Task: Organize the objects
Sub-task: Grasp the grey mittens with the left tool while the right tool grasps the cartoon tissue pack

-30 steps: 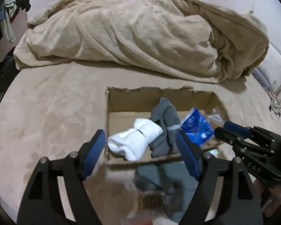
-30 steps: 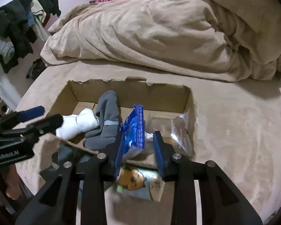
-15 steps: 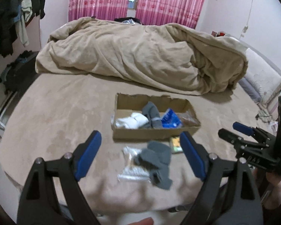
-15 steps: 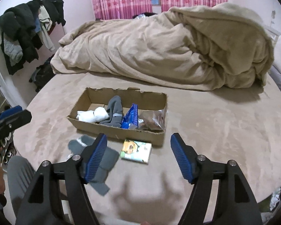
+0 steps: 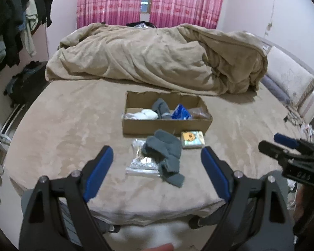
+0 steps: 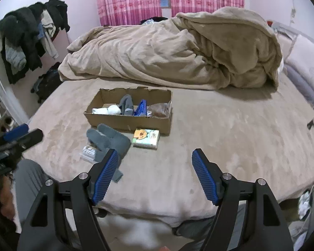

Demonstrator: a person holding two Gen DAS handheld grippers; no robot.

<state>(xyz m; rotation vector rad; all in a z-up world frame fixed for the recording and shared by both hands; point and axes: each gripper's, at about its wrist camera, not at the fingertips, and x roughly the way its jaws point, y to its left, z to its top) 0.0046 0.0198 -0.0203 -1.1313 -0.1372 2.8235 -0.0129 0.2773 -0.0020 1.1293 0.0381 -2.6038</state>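
Note:
A cardboard box sits mid-bed holding a white sock roll, a grey sock, a blue packet and a brown bag. In front of it lie grey socks, a clear packet and a cartoon tissue pack. My left gripper is open and empty, well back from the box. My right gripper is open and empty, also pulled back near the bed's front edge.
A rumpled beige duvet fills the back of the bed. Pillows lie at the right. Clothes hang on a rack at the left. The bed's front edge is close below the grippers.
Both grippers have pulled far back from the box. The right gripper let go of the blue packet, which now stands in the box, and opened wide.

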